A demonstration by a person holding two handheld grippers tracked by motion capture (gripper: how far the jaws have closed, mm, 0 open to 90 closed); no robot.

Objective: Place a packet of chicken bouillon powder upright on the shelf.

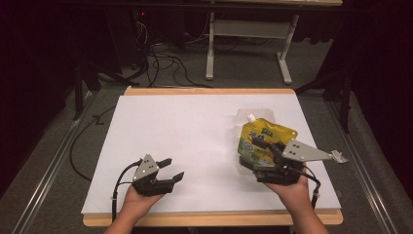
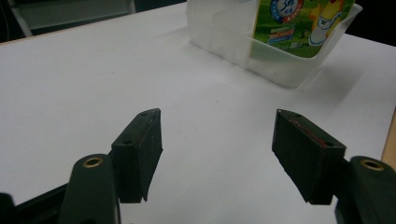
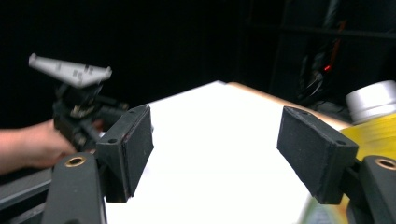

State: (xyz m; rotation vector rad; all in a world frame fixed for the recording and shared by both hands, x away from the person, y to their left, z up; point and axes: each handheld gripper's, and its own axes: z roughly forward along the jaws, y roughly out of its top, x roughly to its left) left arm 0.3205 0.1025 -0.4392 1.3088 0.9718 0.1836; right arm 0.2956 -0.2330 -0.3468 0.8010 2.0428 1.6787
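- the left tongs [image 1: 171, 168] rest low on the near left part of the white tabletop [image 1: 195, 131], jaws standing wide with nothing between them; in the left gripper view both black pads [image 2: 144, 149] hang just above the bare surface.
- the right tongs [image 1: 263, 145] stand wide too, jaws parted and pressing on nothing; in the high view they are over the lower part of the yellow-green pouch [image 1: 263, 139], and whether they touch it cannot be told.
- the pouch stands in a clear plastic bin [image 1: 258, 113] at the right of the tabletop, white screw cap [image 1: 251, 117] at the top.
- its print shows a round blue and white badge with a large "3" [image 2: 285, 7] and cartoon figures on green; the smaller writing is too blurred to read, and no brand name can be made out.
- count: two tongs, one pouch, one bin, one cap, one grey three-cornered plate [image 1: 304, 151] on the right tongs and one on the left.
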